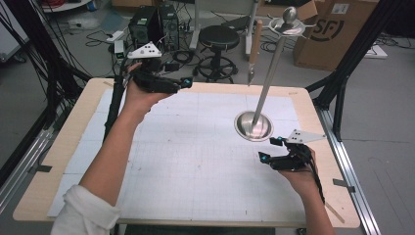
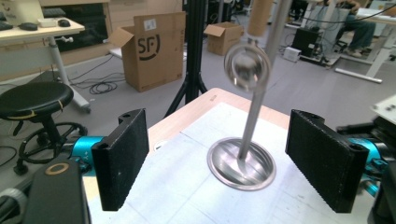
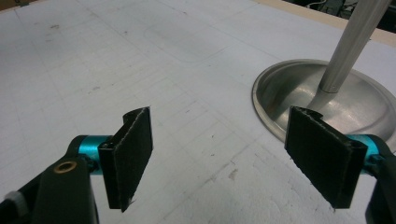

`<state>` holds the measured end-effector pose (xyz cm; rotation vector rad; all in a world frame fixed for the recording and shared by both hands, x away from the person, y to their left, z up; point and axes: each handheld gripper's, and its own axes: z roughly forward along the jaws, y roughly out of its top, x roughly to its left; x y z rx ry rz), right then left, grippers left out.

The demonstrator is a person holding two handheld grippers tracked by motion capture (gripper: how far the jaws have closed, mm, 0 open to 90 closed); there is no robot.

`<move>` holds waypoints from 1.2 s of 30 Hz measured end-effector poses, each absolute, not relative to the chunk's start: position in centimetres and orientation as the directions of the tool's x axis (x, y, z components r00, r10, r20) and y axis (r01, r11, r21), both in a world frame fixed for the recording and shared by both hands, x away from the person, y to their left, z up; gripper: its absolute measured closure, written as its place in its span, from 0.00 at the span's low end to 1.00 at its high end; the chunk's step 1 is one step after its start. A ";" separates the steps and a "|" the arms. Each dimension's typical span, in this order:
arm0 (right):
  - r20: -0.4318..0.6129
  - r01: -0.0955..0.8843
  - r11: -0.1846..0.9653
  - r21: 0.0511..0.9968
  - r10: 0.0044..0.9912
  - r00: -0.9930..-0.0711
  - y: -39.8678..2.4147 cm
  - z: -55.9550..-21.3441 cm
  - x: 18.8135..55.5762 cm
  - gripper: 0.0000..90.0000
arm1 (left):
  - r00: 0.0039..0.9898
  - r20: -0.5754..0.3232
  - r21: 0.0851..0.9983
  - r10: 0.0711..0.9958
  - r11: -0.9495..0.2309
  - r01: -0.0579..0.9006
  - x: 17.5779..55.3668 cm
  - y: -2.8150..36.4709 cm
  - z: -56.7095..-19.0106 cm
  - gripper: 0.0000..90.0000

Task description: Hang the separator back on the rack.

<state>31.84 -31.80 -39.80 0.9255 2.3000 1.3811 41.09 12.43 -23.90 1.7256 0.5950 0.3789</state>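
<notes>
A tall metal stand rises from a round dish-like base [image 1: 253, 126] on the right half of the white gridded mat [image 1: 195, 156]. Its pole [image 1: 269, 73] ends in a small hooked plate and a ball [image 1: 289, 14]. A wooden-handled tool [image 1: 254, 49] hangs beside the top. My left gripper [image 1: 183, 83] is held above the far left of the table, pointing right at the stand, open and empty. In the left gripper view the base [image 2: 241, 163] and ball [image 2: 246, 67] lie between the open jaws [image 2: 218, 121]. My right gripper [image 1: 270, 149] rests just in front of the base, open and empty [image 3: 222, 114], base [image 3: 355, 102] at its right.
Behind the table stand a black stool [image 1: 219, 36], computer towers [image 1: 151, 24] and a cardboard box [image 1: 328, 29]. Black tripod legs [image 1: 342, 83] rise at the table's right edge. Cables lie on the floor.
</notes>
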 end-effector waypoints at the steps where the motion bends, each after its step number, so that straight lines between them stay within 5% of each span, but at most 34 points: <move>1: 0.068 0.371 0.330 0.868 0.662 -0.747 -31.8 -39.8 31.9 0.25 | 0.814 -0.059 0.969 0.578 -0.161 0.185 40.8 12.7 -23.9 0.23; 36: 0.071 0.373 0.330 0.867 0.660 -0.748 -31.5 -39.7 32.1 0.25 | 0.826 -0.070 0.970 0.559 -0.156 0.187 34.1 17.6 -31.2 0.10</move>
